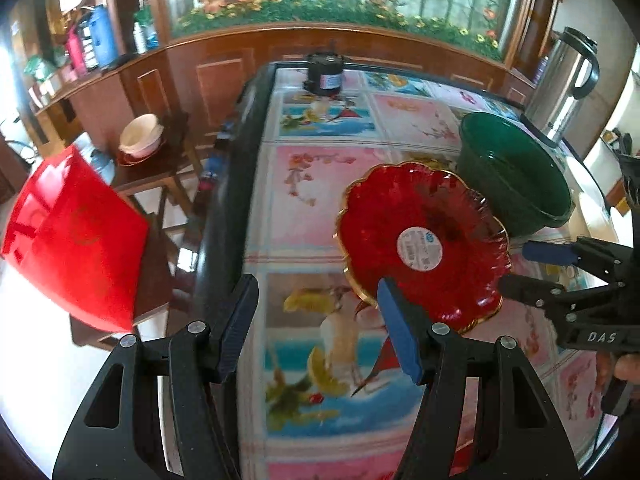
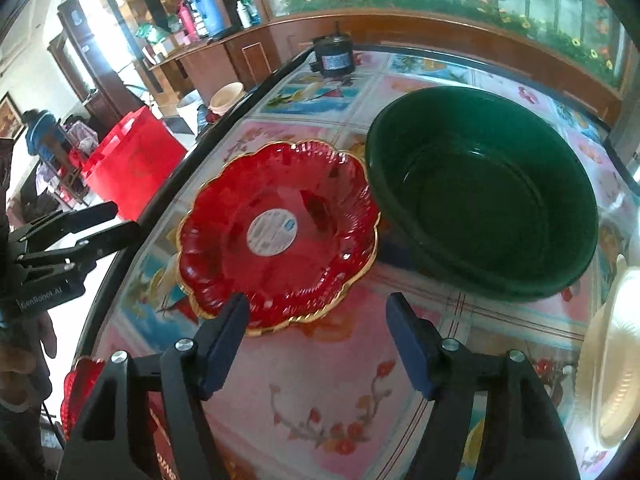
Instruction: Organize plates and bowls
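Beside the green bowl [image 2: 484, 196] lies the red plate [image 2: 280, 236]; rims touching.

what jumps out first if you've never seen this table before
A glossy red scalloped plate with a gold rim and a round white sticker sits mid-table on the colourful pictured tablecloth. Right beside it stands a big dark green bowl. Both grippers hover open near the plate, empty.
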{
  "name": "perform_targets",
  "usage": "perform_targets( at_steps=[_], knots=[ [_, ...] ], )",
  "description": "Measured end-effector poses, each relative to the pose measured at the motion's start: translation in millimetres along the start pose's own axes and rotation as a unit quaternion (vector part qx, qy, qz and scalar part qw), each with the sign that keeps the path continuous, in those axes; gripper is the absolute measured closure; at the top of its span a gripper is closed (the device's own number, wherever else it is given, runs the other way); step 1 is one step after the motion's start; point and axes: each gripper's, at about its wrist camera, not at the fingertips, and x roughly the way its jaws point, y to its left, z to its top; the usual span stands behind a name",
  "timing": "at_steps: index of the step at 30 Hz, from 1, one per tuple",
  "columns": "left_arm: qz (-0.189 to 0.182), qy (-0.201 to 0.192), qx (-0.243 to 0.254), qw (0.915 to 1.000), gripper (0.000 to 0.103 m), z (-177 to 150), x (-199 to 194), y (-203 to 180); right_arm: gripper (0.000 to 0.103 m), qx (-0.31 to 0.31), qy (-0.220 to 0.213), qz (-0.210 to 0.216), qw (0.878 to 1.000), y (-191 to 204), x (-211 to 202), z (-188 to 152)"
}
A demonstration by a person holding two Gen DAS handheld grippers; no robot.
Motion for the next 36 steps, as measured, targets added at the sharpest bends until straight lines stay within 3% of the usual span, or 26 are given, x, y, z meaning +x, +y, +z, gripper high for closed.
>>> perform_targets(
  at_steps=[11,14,17,26,30,36],
  knots=[
    [-0.001,0.001,0.01,1.0,0.04,18,22,-7,0.037,0.002,-0.011,-0.013,1.0,-3,4,3],
    [0.001,0.005,0.016,0.9999,0.04,19,30,-9,0.04,0.0,-0.011,-0.018,1.0,-4,3,3],
    [0.003,0.007,0.021,0.9997,0.04,21,35,-10,0.052,0.004,-0.007,-0.019,1.0,-9,6,3],
    [-0.002,0.015,0.02,0.9997,0.04,30,51,-4,0.057,0.002,-0.003,-0.02,1.0,-9,8,4],
    [-0.003,0.024,0.021,0.9995,0.04,31,59,-4,0.065,0.001,0.002,-0.016,1.0,-10,10,6],
    [-0.003,0.043,0.021,0.9989,0.04,32,71,-5,0.066,-0.001,0.003,-0.02,1.0,-11,14,5]
  ],
)
